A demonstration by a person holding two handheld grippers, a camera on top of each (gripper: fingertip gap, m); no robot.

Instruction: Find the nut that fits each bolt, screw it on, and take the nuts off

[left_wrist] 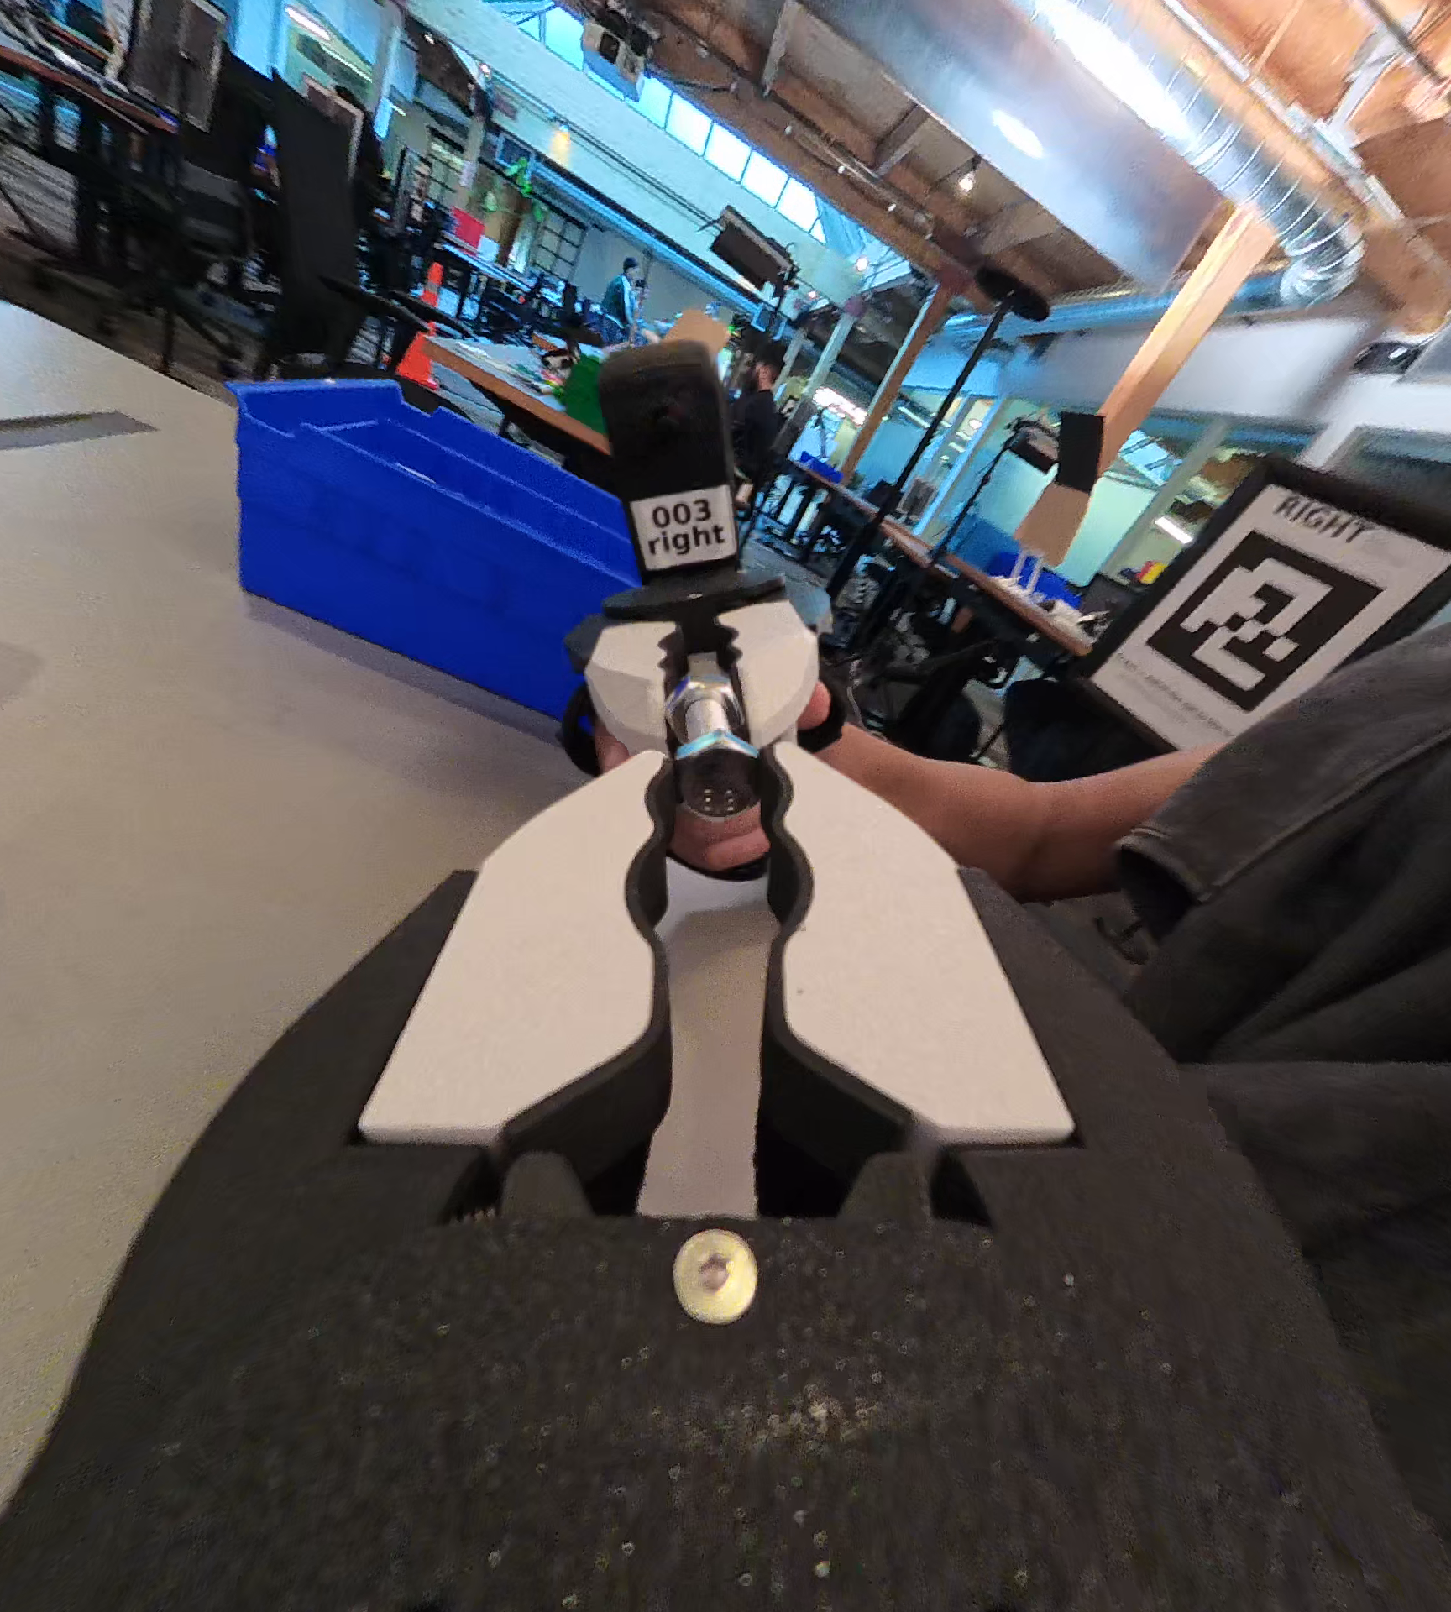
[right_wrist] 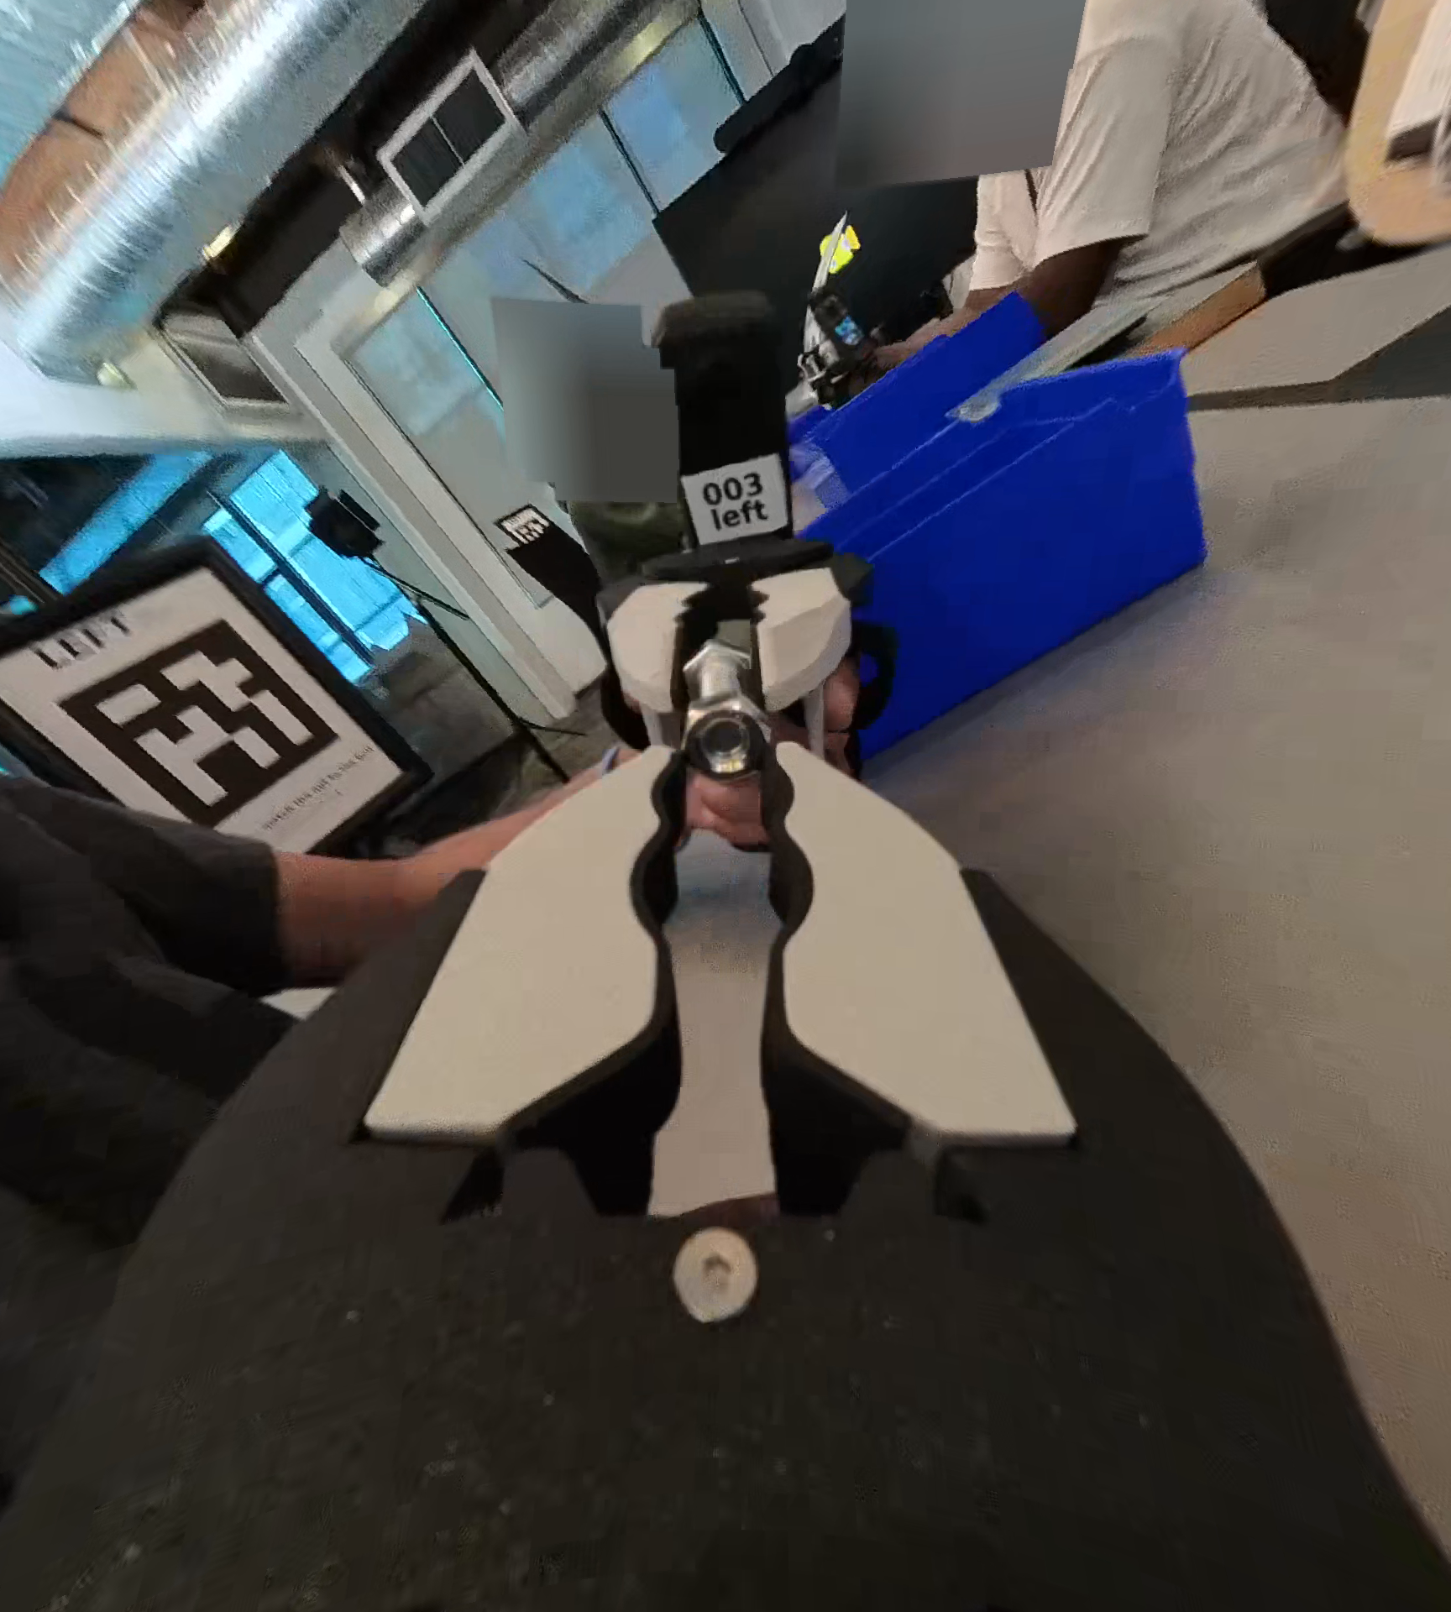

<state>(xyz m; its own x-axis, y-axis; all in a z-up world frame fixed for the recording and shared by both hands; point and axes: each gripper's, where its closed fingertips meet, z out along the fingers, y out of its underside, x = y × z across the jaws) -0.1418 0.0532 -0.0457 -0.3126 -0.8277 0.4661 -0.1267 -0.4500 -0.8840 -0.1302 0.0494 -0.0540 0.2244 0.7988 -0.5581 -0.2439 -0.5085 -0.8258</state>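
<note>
A steel bolt [left_wrist: 704,711] with a hex nut [left_wrist: 715,747] on it spans the gap between my two grippers, which face each other tip to tip above the grey table [left_wrist: 94,785]. My left gripper [left_wrist: 718,772] is shut around the nut end, and the bolt's tip pokes toward the camera. In the right wrist view my right gripper [right_wrist: 724,757] is shut on the bolt's hex head [right_wrist: 724,741], and the shaft [right_wrist: 715,689] runs on into the left gripper's jaws. The opposite gripper shows in each view, held by a hand.
A blue plastic bin [left_wrist: 408,523] stands on the table behind the grippers; it also shows in the right wrist view [right_wrist: 1010,541]. Framed marker signs [left_wrist: 1263,611] [right_wrist: 181,715] stand at the table's edge. A person in a white shirt [right_wrist: 1184,131] is across the table. The tips of both grippers are at nearly the same place.
</note>
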